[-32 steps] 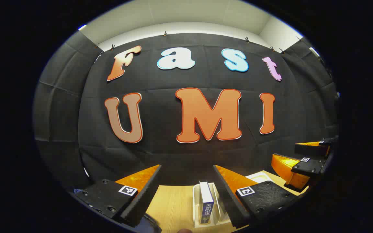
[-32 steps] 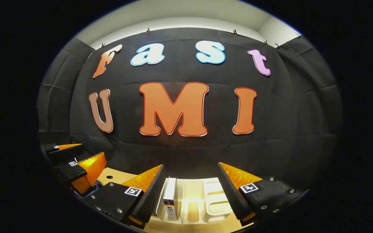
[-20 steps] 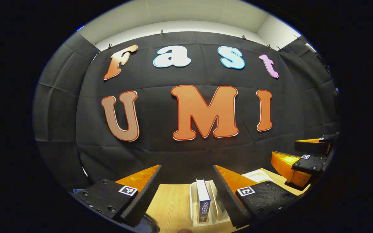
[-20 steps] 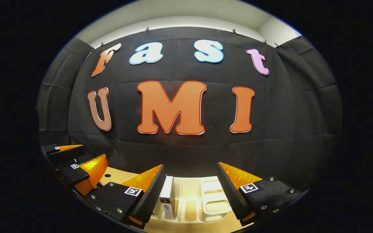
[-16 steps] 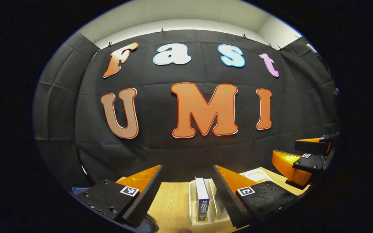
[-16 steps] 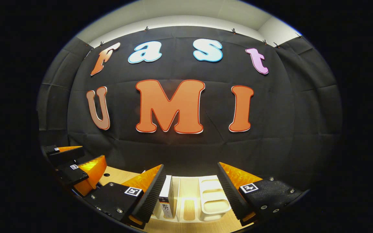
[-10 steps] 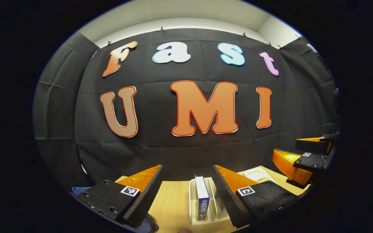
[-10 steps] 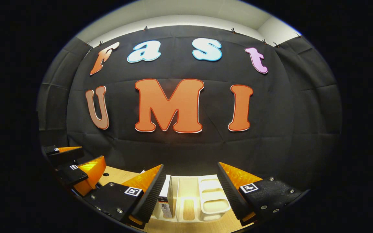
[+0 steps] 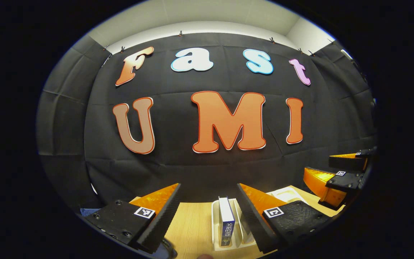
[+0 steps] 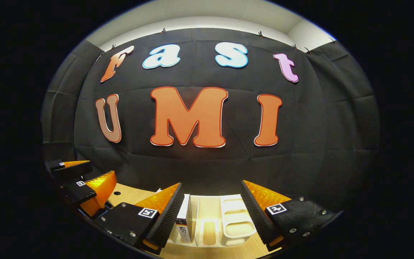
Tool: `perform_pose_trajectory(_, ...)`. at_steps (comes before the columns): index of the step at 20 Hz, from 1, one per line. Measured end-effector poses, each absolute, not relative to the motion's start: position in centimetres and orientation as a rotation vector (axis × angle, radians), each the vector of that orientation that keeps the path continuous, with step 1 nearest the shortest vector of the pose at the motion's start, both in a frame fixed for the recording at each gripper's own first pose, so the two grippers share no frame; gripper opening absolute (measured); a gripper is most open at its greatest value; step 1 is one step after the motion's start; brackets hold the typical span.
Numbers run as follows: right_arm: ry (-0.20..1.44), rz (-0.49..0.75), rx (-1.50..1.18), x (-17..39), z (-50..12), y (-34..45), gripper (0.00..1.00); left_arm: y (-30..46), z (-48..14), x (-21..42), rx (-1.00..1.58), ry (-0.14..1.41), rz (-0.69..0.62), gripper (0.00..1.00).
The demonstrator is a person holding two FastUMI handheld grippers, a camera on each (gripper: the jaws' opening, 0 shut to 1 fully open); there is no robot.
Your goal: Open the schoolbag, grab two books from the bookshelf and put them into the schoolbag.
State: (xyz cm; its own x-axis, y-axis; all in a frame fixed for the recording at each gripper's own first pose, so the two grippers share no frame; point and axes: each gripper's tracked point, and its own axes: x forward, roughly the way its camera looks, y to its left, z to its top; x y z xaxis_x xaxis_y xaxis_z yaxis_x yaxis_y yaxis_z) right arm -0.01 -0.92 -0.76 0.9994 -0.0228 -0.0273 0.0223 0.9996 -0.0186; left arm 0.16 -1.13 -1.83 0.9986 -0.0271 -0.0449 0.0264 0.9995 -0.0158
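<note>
We see both views riding low, facing the booth wall (image 9: 207, 169), sharing the white bookshelf (image 10: 234, 219) at lower centre.

A pale wooden desk (image 9: 192, 230) carries a white bookshelf (image 10: 234, 219). One book (image 9: 226, 223) with a blue spine stands upright in a slot of the bookshelf. Another book (image 10: 184, 223) stands upright in its left slot.
</note>
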Motion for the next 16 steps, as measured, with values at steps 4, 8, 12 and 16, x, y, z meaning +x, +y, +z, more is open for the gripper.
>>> perform_pose_trajectory(4,0.025,-0.027,-0.019,-0.30,-0.77,-1.19,0.94,-0.83,-1.55,0.14,-0.012,0.036,-0.019,0.94)
perform_pose_trajectory(8,0.033,-0.025,-0.016,-0.35,-0.99,-1.15,0.94,-0.70,-1.68,-0.04,-0.015,0.038,-0.016,0.94)
perform_pose_trajectory(12,0.030,-0.022,-0.016,-0.38,-0.94,-1.02,0.94,-0.48,-1.57,-0.15,-0.016,0.032,-0.011,0.98)
perform_pose_trajectory(16,0.030,-0.025,-0.013,-0.29,-0.74,-1.24,0.94,-0.31,-1.67,-0.20,-0.017,0.037,-0.006,0.94)
